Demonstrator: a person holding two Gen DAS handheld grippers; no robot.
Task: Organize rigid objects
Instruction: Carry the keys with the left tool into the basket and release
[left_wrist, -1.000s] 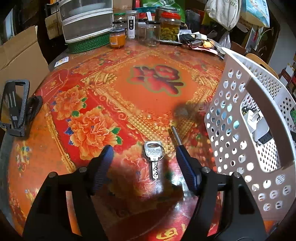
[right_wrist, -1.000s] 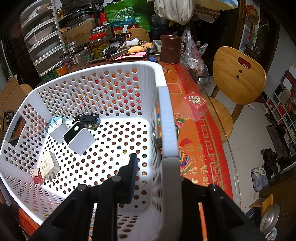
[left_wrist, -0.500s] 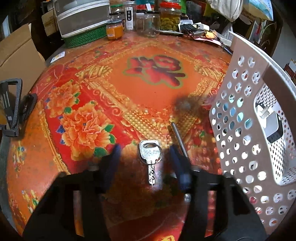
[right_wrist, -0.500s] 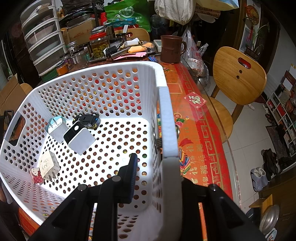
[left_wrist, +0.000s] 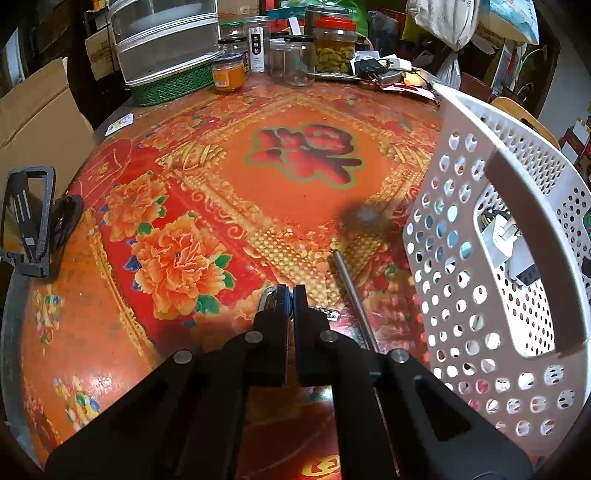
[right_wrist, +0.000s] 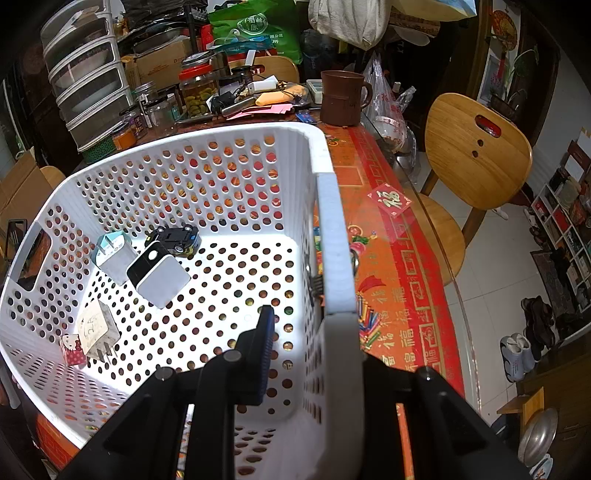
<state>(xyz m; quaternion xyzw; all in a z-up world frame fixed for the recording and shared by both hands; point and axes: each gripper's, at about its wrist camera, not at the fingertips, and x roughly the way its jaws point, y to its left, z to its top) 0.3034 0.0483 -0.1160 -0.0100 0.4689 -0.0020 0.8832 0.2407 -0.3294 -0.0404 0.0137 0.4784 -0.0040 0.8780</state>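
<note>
Silver metal, the key (left_wrist: 275, 301) is pinched at its round head by the left claw (left_wrist: 290, 295), whose jaws have just closed; its notched blade projects rightward over the bench (left_wrist: 295, 206). Rightward, the white perforated basket (right_wrist: 334, 236) wall is clamped by the right claw (right_wrist: 295, 321).

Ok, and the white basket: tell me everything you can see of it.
The white basket looks like rigid plastic, its walls and floor perforated with round holes, with a thick smooth rim and a cut-out handle slot in its left wall. It sits on the red patterned tablecloth. The right gripper is shut on its near right wall, one finger inside and the other hidden outside. Inside lie white charger plugs, a black-and-white adapter, a dark toy car and a small pink box.
</note>
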